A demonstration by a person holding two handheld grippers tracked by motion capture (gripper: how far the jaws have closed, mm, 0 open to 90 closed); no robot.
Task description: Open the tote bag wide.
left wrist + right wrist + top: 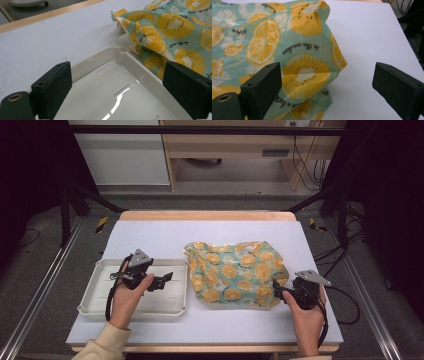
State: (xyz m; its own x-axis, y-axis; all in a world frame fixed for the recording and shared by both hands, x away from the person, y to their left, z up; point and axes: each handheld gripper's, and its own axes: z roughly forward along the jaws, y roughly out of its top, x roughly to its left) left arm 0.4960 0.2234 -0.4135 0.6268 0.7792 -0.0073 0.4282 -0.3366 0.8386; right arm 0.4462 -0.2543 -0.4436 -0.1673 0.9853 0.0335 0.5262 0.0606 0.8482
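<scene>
Cloth printed with orange slices on a pale green ground lies in a loose, rumpled heap on the white-covered bench, right of centre, its left edge just beside the cream tray and, in the left gripper view, seeming to overlap the tray's near rim, though whether it rests on the rim I cannot tell. The tray holds nothing that the pictures show; its floor has a few narrow slots.

The right gripper sits at the heap's lower right corner, its fingers spread wide. In the right gripper view one finger lies over the folded edge of the fabric and the other stands over bare bench, so the corner is framed between them but nothing presses on it. The left gripper hovers above the tray, pointing toward the cloth, and its fingers are likewise wide apart with only the tray floor between them.

By my reading, the work is at its very start: the fabric is neither spread flat nor folded, and no hand has hold of it yet. Whether it is meant to be smoothed, folded or laid in the tray, every step of that remains. The nearest move looks like a pinch on the right corner, with the left side needing a second grip before the heap can be lifted or opened out.
</scene>
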